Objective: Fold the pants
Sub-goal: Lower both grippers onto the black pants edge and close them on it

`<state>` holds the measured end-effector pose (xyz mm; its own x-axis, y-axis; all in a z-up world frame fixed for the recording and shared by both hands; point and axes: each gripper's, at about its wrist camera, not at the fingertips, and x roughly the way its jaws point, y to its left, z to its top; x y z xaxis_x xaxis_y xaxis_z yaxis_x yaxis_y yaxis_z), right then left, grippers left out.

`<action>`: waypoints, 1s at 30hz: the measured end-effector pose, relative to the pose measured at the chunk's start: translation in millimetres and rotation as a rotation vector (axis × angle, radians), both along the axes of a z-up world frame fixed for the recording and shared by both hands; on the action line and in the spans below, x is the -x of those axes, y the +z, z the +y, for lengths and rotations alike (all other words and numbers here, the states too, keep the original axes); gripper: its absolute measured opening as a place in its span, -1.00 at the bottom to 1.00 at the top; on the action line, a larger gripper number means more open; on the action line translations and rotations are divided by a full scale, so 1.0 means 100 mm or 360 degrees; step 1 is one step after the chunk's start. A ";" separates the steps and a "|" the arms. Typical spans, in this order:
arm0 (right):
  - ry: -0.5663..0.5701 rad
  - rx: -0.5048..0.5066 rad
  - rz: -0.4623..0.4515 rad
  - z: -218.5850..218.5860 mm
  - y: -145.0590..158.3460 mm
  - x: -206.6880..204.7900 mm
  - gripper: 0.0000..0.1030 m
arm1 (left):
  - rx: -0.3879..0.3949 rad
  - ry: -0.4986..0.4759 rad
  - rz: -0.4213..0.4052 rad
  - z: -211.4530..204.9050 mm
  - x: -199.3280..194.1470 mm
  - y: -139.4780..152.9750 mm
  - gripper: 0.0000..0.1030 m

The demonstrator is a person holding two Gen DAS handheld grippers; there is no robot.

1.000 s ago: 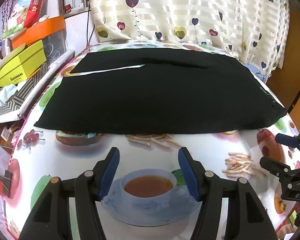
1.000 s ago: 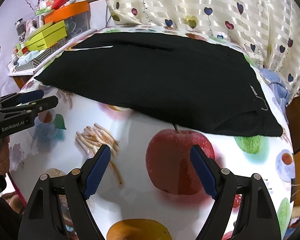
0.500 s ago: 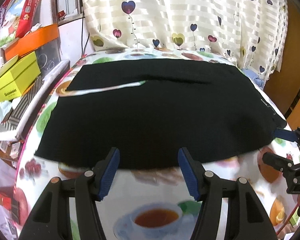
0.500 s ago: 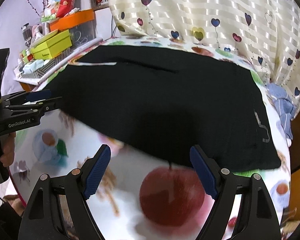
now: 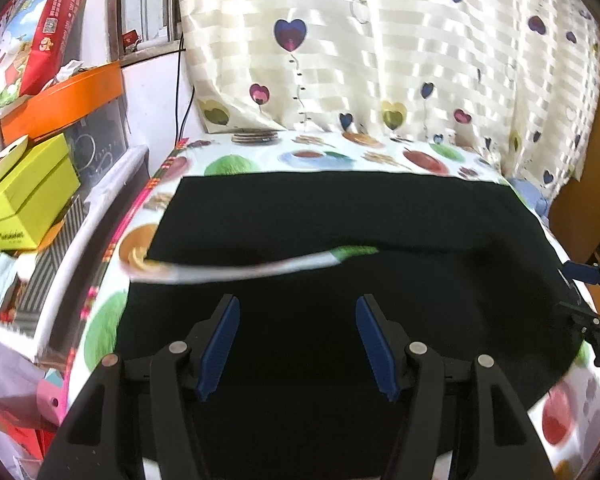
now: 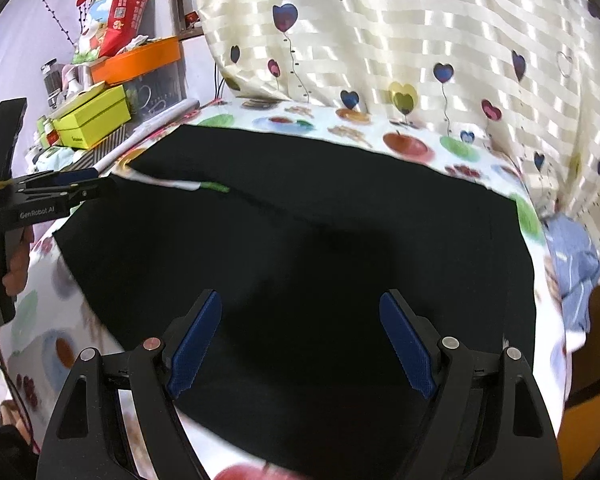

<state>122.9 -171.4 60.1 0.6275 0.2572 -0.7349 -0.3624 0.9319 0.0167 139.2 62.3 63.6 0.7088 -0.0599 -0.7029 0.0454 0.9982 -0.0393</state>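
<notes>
Black pants point(image 5: 340, 240) lie spread flat on a table covered with a fruit-print cloth point(image 5: 228, 164); a sliver of the cloth shows in the gap between the two legs point(image 5: 240, 270). The pants fill the middle of the right wrist view point(image 6: 320, 240). My left gripper point(image 5: 298, 344) is open and empty, hovering above the near leg. My right gripper point(image 6: 300, 344) is open and empty above the waist end. Each gripper also shows at the edge of the other's view: the right one point(image 5: 588, 296) and the left one point(image 6: 60, 190).
Yellow boxes point(image 5: 24, 200), an orange box point(image 5: 60, 100) and clutter stand on a shelf at the left. A heart-print curtain point(image 5: 380, 60) hangs behind the table. A blue cloth point(image 6: 576, 256) lies off the table's right edge.
Both grippers have moved forward from the table's near edge to above the pants. Both stay open and the pants have not moved.
</notes>
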 end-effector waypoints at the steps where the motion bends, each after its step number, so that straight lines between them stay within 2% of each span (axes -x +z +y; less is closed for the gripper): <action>1: 0.0002 0.0001 0.0003 -0.01 0.00 -0.06 0.59 | -0.0001 0.0003 0.0001 0.03 -0.08 0.00 0.23; 10: 0.0022 -0.0025 0.0032 -0.20 -0.04 -0.91 0.59 | -0.0079 0.0064 0.0021 0.38 -0.84 -0.05 0.23; 17: 0.0005 -0.0004 0.0100 -0.38 -0.21 -1.61 0.59 | -0.0123 0.0119 0.0080 0.67 -1.41 -0.22 0.23; 30: 0.0062 -0.0024 0.0191 -0.44 -0.41 -2.51 0.59 | -0.0248 0.0254 0.0187 1.00 -2.09 -0.54 0.23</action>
<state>373.8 -215.6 19.1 0.5244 0.2911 -0.8001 -0.3930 0.9164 0.0758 347.9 162.2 10.0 0.6133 0.1620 -0.7730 -0.1091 0.9867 0.1202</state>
